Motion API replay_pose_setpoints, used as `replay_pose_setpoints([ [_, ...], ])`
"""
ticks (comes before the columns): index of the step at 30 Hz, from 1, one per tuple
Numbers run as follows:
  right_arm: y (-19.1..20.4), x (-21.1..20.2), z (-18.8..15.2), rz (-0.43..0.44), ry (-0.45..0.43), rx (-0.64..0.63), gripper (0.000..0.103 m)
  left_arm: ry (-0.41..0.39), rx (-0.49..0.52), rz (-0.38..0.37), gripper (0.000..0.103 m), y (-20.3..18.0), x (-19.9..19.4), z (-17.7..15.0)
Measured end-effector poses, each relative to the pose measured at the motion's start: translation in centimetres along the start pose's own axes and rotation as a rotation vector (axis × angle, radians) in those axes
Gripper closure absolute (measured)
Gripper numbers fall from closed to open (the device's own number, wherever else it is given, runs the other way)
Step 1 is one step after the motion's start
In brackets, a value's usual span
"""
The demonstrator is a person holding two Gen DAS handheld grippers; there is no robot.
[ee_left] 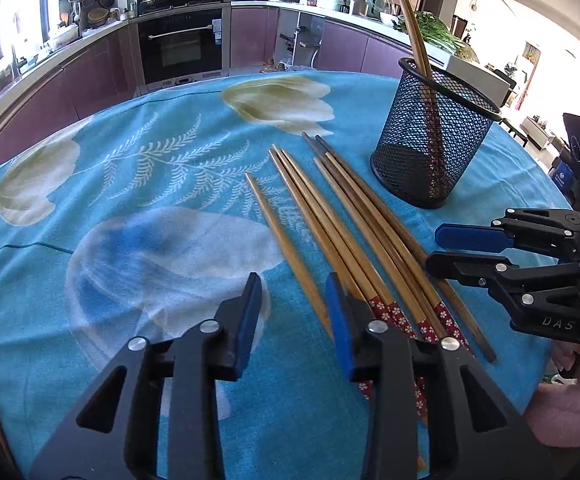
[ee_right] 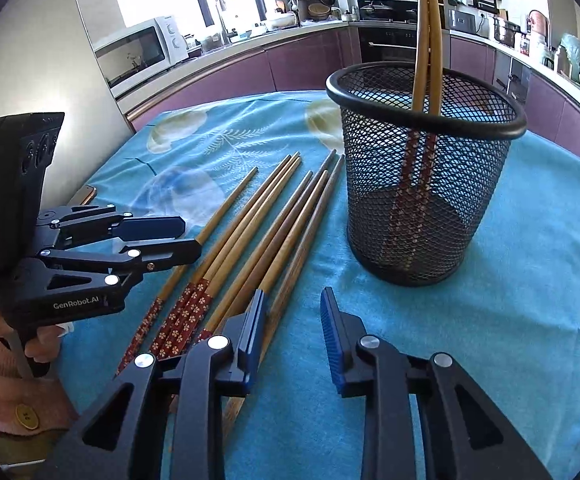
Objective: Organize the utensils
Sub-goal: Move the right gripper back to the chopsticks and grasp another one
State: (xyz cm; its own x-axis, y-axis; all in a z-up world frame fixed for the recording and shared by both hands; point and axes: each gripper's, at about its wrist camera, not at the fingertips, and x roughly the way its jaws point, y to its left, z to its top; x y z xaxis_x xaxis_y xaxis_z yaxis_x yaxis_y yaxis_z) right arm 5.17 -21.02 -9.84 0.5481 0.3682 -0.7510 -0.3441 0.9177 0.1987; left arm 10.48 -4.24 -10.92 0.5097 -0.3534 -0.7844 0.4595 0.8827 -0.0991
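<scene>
Several wooden chopsticks [ee_left: 341, 220] [ee_right: 258, 216], some with red flowered ends, lie fanned on the blue cloth. A black mesh cup [ee_left: 433, 152] [ee_right: 421, 208] stands upright just beyond them, with two chopsticks [ee_left: 413, 36] [ee_right: 427, 40] leaning in it. My left gripper [ee_left: 291, 300] [ee_right: 192, 235] sits low over the handle end of the leftmost single chopstick [ee_left: 286, 248]; the stick lies between the spread jaws, which do not press on it. My right gripper [ee_right: 291, 312] [ee_left: 433, 249] is low at the other side of the pile, jaws apart around a dark chopstick [ee_right: 286, 296].
The round table's blue floral cloth [ee_left: 130, 184] falls away at its edges. Purple kitchen cabinets, an oven [ee_left: 180, 46] and a microwave [ee_right: 138, 48] ring the far side. A hand in a pink sleeve [ee_right: 14, 376] holds the left gripper. A thin flat object [ee_right: 86, 194] lies at the table's left edge.
</scene>
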Motion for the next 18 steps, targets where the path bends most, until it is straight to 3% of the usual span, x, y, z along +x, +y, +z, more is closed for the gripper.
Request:
replay_pose_setpoints([
  [9, 0.7, 1.3, 0.9, -0.068, 0.006, -0.025, 0.077, 0.000, 0.001, 0.034, 0.071, 0.0, 0.7, 0.5],
  [14, 0.7, 1.6, 1.2, -0.088, -0.007, -0.017, 0.082, -0.004, -0.006, 0.048, 0.079, 0.1, 1.0, 0.9],
  [18, 0.0, 1.5, 1.1, -0.066, -0.015, 0.027, 0.093, -0.012, -0.039, 0.042, 0.090, 0.4, 0.9, 0.7],
])
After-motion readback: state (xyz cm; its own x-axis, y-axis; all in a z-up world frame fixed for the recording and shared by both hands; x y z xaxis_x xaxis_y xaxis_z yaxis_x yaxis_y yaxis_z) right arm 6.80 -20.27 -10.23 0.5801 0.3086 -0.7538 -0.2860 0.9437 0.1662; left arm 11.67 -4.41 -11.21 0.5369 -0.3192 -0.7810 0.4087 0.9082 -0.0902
